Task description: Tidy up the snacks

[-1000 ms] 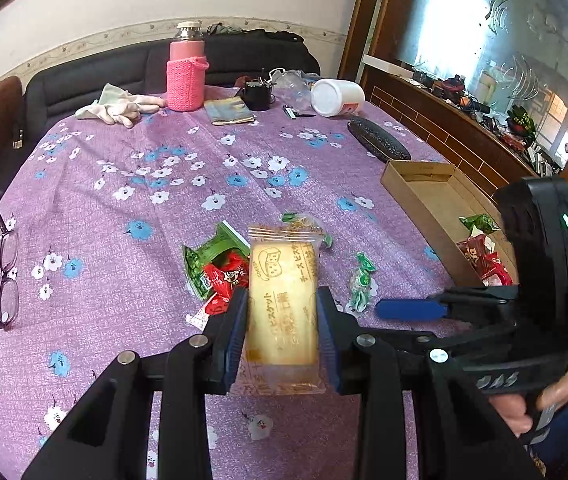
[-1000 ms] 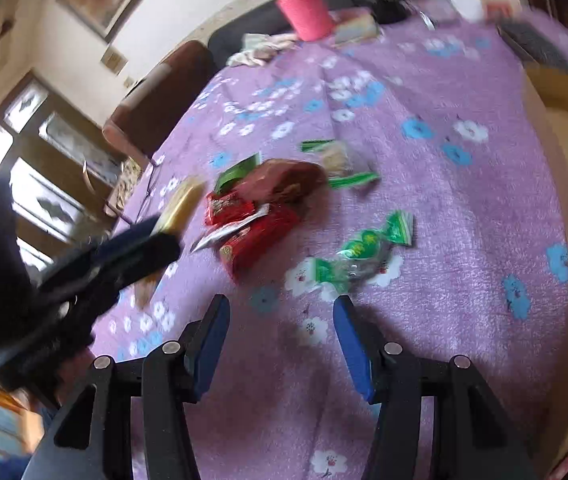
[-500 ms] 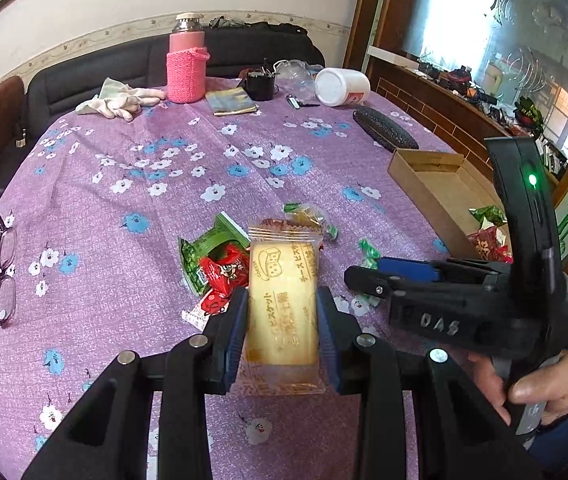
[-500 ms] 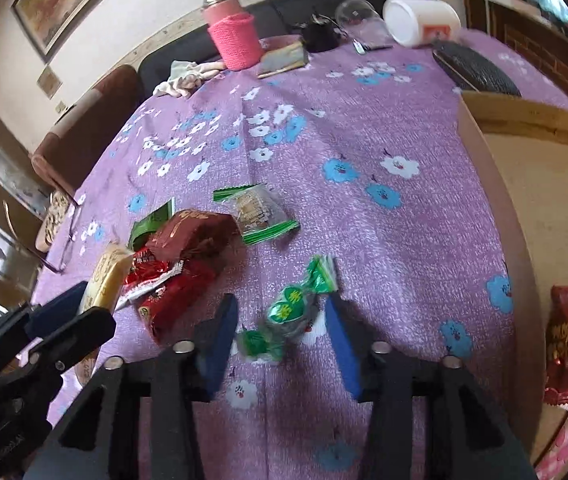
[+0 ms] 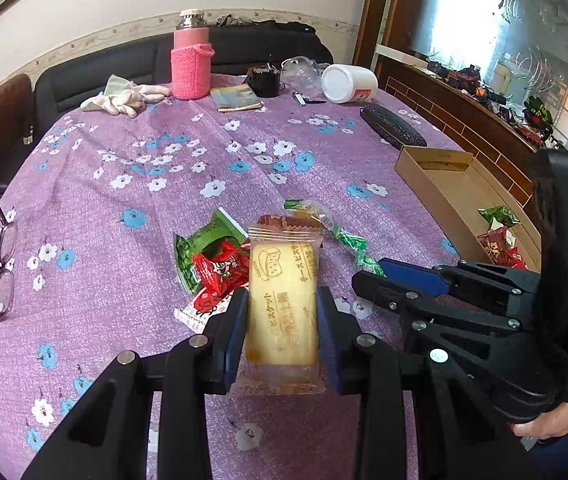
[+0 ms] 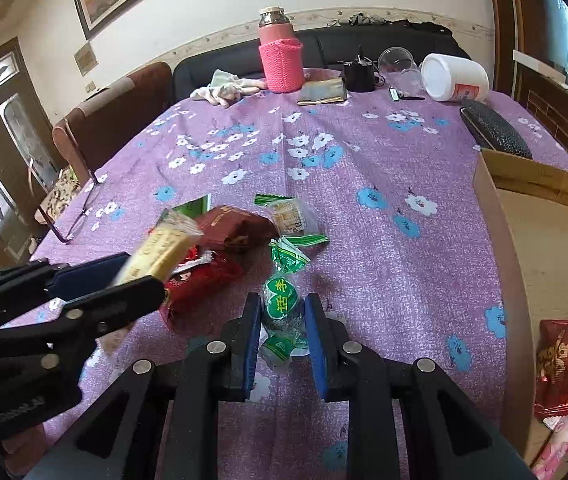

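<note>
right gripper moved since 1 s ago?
Yes. In the left wrist view the right gripper has pushed left, away from the cardboard box toward the snack pile, and is now shut on the green candy.

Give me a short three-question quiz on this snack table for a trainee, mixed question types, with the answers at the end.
1. True or false: the left gripper holds a yellow biscuit packet.
2. The right gripper has what between its pads? A) a green candy B) the glasses C) the white jar
3. Fill in: the cardboard box sits at the table's ____ edge in the right wrist view.

Key
1. True; both pads press the packet's sides.
2. A; the green candy sits between the pads, which touch it on both sides.
3. Right; it already holds some red and green snacks.
</note>
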A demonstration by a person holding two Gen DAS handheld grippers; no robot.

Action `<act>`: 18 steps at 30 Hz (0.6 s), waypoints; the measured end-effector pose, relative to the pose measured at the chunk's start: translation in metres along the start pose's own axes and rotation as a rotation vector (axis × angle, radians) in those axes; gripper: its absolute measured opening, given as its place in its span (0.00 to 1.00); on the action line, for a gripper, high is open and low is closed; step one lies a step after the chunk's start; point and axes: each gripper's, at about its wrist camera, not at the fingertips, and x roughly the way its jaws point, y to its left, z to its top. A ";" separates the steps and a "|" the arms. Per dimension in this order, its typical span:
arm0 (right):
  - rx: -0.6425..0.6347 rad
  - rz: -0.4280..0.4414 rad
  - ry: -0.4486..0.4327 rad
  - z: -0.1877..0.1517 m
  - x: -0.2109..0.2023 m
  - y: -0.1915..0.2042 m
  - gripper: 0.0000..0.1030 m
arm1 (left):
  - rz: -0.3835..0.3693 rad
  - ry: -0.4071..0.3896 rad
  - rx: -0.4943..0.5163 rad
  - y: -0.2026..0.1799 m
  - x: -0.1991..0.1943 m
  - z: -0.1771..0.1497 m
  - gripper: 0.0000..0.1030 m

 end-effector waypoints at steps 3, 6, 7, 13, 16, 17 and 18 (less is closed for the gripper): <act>0.013 0.006 -0.003 0.000 -0.002 -0.002 0.23 | 0.018 0.005 0.000 -0.001 0.004 -0.001 0.32; 0.033 0.029 -0.012 0.001 -0.005 -0.004 0.23 | 0.037 0.004 0.001 -0.002 0.006 -0.001 0.32; 0.036 0.036 -0.015 0.001 -0.005 -0.005 0.23 | 0.043 0.005 0.001 -0.002 0.006 -0.001 0.32; 0.036 0.032 -0.032 0.001 -0.009 -0.004 0.23 | 0.083 -0.011 0.016 -0.007 0.008 -0.002 0.32; 0.044 0.034 -0.044 0.002 -0.012 -0.006 0.23 | 0.112 -0.032 0.023 -0.009 0.005 -0.003 0.32; 0.046 0.031 -0.050 0.002 -0.013 -0.007 0.23 | 0.128 -0.047 0.028 -0.010 0.003 -0.003 0.32; 0.049 0.031 -0.056 0.002 -0.014 -0.008 0.23 | 0.134 -0.053 0.032 -0.011 0.002 -0.003 0.32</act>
